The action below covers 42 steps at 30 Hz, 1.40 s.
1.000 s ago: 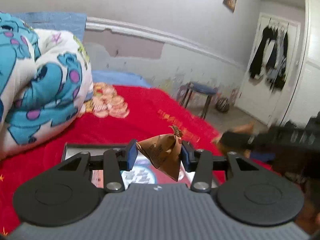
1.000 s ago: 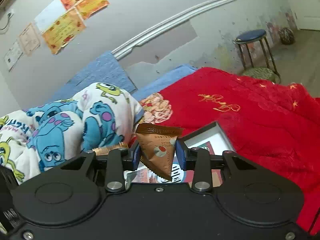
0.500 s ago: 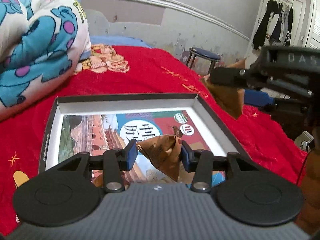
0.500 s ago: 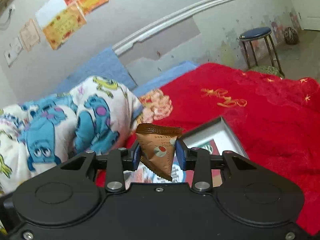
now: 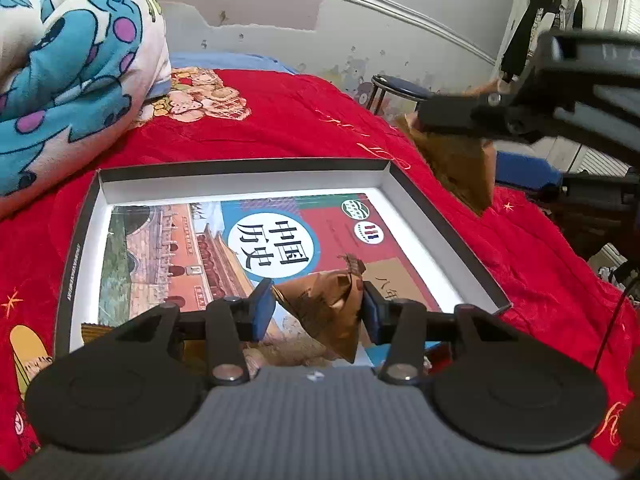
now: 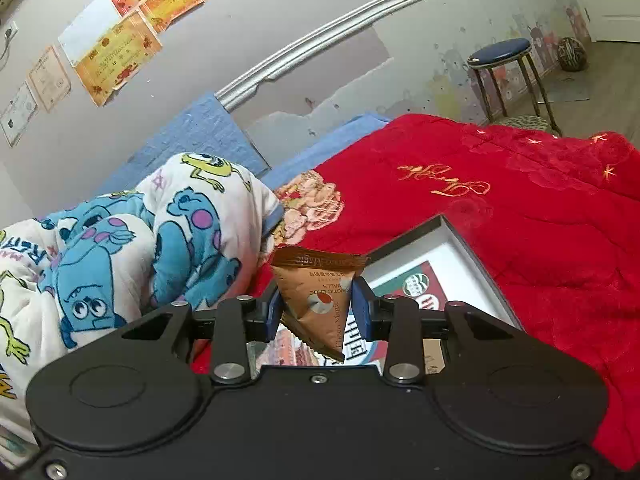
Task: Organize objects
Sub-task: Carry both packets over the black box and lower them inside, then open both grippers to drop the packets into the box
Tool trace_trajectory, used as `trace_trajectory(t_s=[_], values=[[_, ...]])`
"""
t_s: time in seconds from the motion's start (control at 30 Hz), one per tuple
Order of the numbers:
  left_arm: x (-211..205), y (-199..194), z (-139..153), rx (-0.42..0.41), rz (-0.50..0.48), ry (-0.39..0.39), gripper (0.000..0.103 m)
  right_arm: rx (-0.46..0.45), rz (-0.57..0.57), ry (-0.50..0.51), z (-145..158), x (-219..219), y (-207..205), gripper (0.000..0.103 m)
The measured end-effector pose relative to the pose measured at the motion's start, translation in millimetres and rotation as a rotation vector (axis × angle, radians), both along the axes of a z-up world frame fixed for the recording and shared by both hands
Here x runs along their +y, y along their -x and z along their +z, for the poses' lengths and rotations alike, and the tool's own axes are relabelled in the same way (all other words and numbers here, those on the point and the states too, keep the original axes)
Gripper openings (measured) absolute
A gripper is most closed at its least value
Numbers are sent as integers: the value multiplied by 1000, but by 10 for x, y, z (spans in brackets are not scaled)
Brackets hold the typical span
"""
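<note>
My left gripper (image 5: 318, 308) is shut on a brown triangular snack packet (image 5: 330, 312), held over the near part of a shallow black-rimmed box (image 5: 240, 168) that lies on the red bedspread. A colourful book (image 5: 240, 248) covers the box floor. My right gripper (image 6: 316, 308) is shut on a second brown triangular packet (image 6: 320, 296), hanging above the box's edge (image 6: 472, 248). In the left wrist view the right gripper (image 5: 452, 120) and its packet (image 5: 460, 164) hover beyond the box's far right corner.
A folded cartoon-print blanket (image 5: 68, 68) lies on the bed left of the box. The red bedspread (image 6: 520, 208) spreads to the right. A blue-topped stool (image 6: 508, 56) and a ball (image 6: 572, 54) stand on the floor by the wall. Clothes (image 5: 536, 20) hang on a door.
The left gripper sank and tipped down, so the open box and book now fill its view. The right gripper came a little lower. Both packets stay gripped.
</note>
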<state>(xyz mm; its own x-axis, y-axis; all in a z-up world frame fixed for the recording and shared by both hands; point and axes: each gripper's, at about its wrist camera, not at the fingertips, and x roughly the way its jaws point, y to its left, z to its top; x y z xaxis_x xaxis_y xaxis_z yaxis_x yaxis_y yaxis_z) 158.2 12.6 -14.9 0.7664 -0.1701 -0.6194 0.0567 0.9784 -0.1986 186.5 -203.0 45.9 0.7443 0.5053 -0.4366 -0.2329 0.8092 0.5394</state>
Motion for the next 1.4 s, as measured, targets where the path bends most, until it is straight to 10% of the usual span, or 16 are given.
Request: trace_trajectory(t_s=[0.6, 1.4], values=[[126, 0, -117, -31, 28, 135, 53, 242, -42, -149, -663, -286, -254, 35], [18, -55, -257, 43, 26, 4, 58, 232, 4, 109, -755, 58, -289, 35]])
